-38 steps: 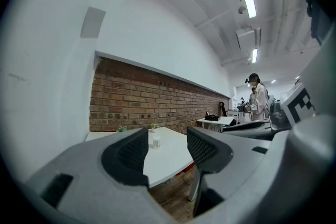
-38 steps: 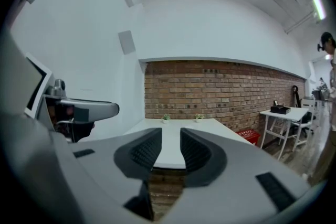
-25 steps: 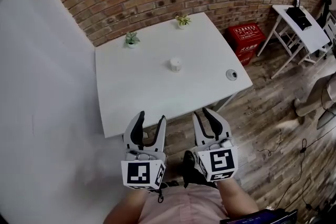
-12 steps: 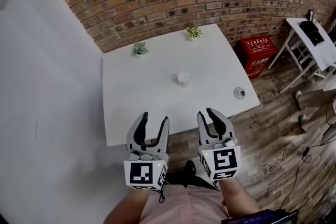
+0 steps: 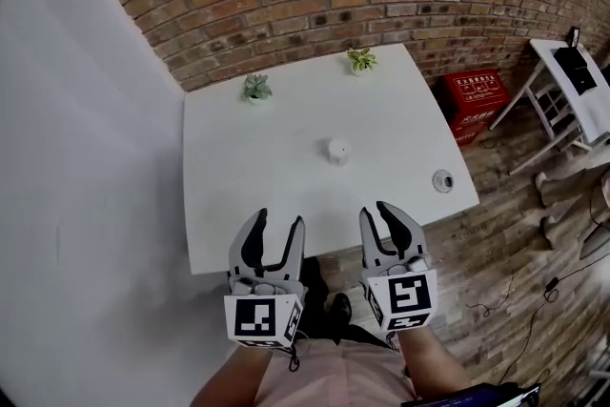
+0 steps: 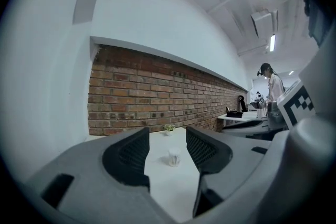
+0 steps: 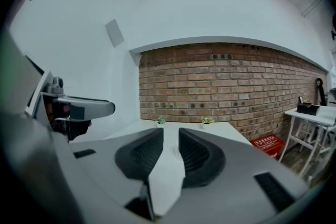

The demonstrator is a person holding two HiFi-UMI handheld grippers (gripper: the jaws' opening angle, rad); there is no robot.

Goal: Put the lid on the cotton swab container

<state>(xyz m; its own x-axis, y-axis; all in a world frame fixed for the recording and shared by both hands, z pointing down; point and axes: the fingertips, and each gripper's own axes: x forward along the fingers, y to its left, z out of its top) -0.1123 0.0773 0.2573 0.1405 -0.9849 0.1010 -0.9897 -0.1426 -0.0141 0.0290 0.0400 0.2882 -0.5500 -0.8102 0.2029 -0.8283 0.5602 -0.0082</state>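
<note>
The left tongs (image 5: 278, 218) are half wide and the right tongs (image 5: 377, 210) narrow, both empty, at the tabletop (image 5: 248, 186) near edge. The cotton swab container (image 5: 338, 152) stands in the middle; the lid (image 5: 442, 180) lies at the right.

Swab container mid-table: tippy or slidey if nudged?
The swab container looks small and probably light, so a side nudge would likely slide it on the smooth white table. It stands upright, a short cylinder, so a high push might tip it. Tipped, it would probably roll.
</note>
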